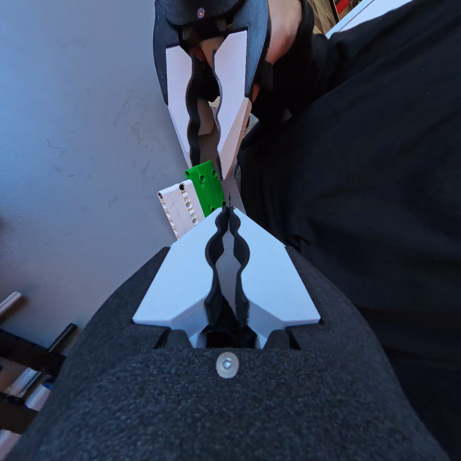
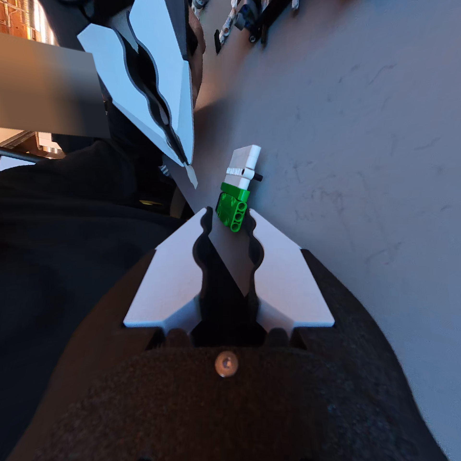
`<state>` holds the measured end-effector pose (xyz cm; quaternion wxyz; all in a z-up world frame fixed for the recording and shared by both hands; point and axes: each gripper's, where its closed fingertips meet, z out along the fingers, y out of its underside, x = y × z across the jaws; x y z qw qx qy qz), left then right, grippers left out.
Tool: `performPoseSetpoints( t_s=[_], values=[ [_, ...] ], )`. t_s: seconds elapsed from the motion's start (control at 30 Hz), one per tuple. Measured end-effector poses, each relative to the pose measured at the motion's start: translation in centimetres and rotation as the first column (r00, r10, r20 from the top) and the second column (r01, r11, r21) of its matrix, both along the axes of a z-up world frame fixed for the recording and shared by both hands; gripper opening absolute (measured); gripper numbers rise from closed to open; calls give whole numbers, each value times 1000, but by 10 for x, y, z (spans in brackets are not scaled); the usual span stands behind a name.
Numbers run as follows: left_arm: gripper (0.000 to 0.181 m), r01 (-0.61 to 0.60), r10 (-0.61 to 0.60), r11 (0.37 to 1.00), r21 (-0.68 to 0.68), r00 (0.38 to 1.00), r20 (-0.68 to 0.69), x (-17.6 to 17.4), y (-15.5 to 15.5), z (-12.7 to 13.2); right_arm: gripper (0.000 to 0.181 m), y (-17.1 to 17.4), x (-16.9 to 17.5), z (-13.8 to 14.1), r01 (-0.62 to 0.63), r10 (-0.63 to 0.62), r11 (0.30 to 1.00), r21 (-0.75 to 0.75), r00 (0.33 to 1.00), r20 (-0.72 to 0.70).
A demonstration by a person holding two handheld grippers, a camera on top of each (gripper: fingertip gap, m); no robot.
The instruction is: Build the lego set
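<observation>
Grey scuffed table (image 2: 349,124); green-and-white lego piece (image 2: 237,194) near its edge. Left gripper (image 1: 227,208) pinches a sticker (image 2: 192,177); right gripper (image 2: 228,214) spread.

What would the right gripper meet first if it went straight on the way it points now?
Most likely the green piece of the small green-and-white lego assembly: it sits just beyond the right gripper, whose fingers are open, in line with the gap between the tips. Depth is unclear; it may already be partly between them.
</observation>
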<state>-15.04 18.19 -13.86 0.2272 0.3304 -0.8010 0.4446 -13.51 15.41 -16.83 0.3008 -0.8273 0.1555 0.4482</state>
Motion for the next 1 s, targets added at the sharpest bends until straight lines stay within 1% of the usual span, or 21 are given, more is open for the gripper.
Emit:
performPoseSetpoints(
  t_s=[0.1,0.2,0.27,0.4,0.5,0.6,0.63,0.67,0.7,0.77,0.83,0.93,1.0],
  values=[
    [0,6,-6,1000,6,1000,3,-2,-1,1,21,-3,-1,0,-26,25,999,-29,998,-51],
    [0,18,-18,1000,16,1000,1,-5,-2,-1,9,-4,-1,3,-40,35,999,-32,988,-149],
    [0,25,-25,1000,14,1000,-2,-6,-4,-1,8,-5,-2,5,-51,43,998,-36,980,-195],
    [0,27,-27,1000,-1,1000,-13,-7,-6,1,7,-4,1,5,-36,32,999,-14,980,-199],
    [0,14,-16,999,-37,999,-41,-6,-9,3,7,4,4,12,30,-19,999,45,970,-242],
    [0,-18,16,998,-54,999,-45,-1,-7,5,7,15,9,21,136,-99,984,113,954,-283],
    [0,-29,26,998,-61,999,-46,1,-6,7,7,19,10,24,164,-117,976,142,950,-290],
    [0,-40,37,997,-61,998,-45,3,-4,8,7,21,10,22,182,-138,974,137,949,-282],
    [0,-48,45,997,-56,998,-43,5,-2,8,7,23,10,21,195,-155,969,148,956,-249],
    [0,-55,53,997,-53,998,-43,7,0,8,7,24,4,20,179,-145,969,170,970,-197],
    [0,-53,52,998,-44,998,-42,6,2,8,7,26,0,22,185,-143,965,186,965,-219],
    [0,-58,56,998,-39,998,-41,6,3,9,7,29,5,25,218,-169,955,202,957,-237],
    [0,-52,51,998,-31,998,-39,4,4,10,7,27,7,24,223,-178,950,218,962,-206]
  ],
)
